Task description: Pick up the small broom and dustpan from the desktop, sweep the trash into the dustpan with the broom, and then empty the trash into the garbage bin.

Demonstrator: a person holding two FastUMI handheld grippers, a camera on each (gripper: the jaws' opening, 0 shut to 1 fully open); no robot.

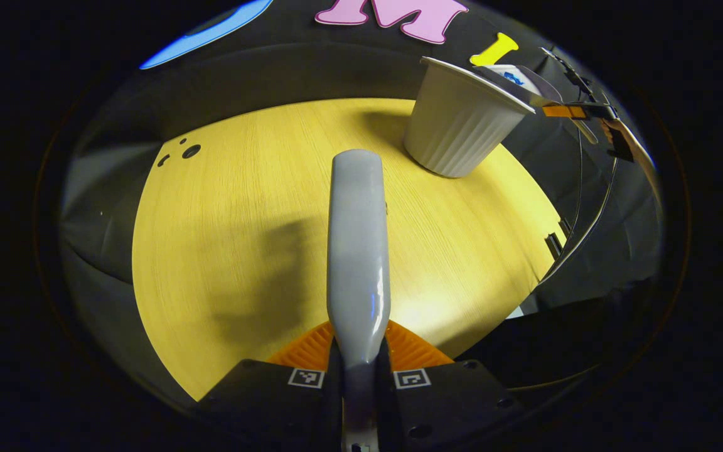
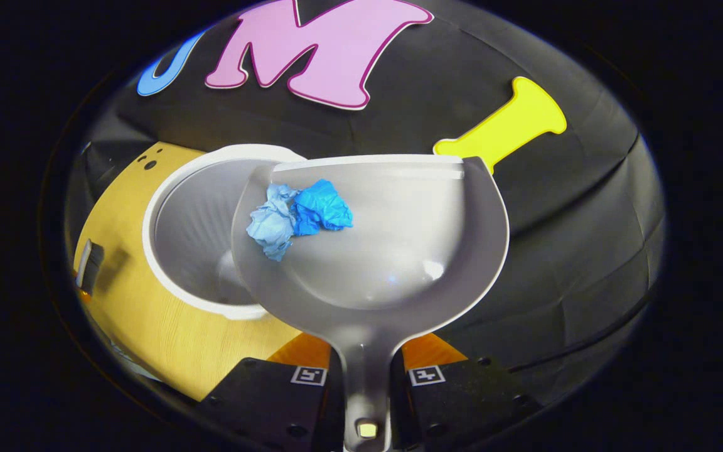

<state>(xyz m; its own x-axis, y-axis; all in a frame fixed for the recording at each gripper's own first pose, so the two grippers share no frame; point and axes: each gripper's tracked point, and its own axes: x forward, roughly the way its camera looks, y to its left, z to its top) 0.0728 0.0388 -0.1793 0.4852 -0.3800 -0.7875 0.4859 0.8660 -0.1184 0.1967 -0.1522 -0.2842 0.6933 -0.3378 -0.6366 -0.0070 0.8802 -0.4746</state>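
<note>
In the right gripper view, the right tool (image 2: 366,383) pinches the handle of the dustpan (image 2: 393,251) between both fingers at 6 o'clock. The handle runs from 6 toward 12 o'clock, so the long axis of the pan follows the tool, and the pan mouth is at the far end. Inside the pan, near its far lip at about 11 o'clock, lies the trash (image 2: 299,216), two crumpled blue pieces touching each other. Beyond and below the pan, toward 10 o'clock, stands the garbage bin (image 2: 192,226) with its opening up. The left part of the pan hangs over the bin mouth, and the trash seems to be just above this opening. My judgement is that the coming move is to tip the far lip down toward 10 or 11 o'clock. How high the pan is over the rim, I cannot tell. The pan hides the right side of the bin.

In the left gripper view, the left tool (image 1: 359,373) is pressed on the handle of the broom (image 1: 358,245), which points to 12 o'clock over the table (image 1: 223,238). Its bristles cannot be made out. The bin stands farther at 1 o'clock, well apart, so the right tool is nearer to it.
</note>
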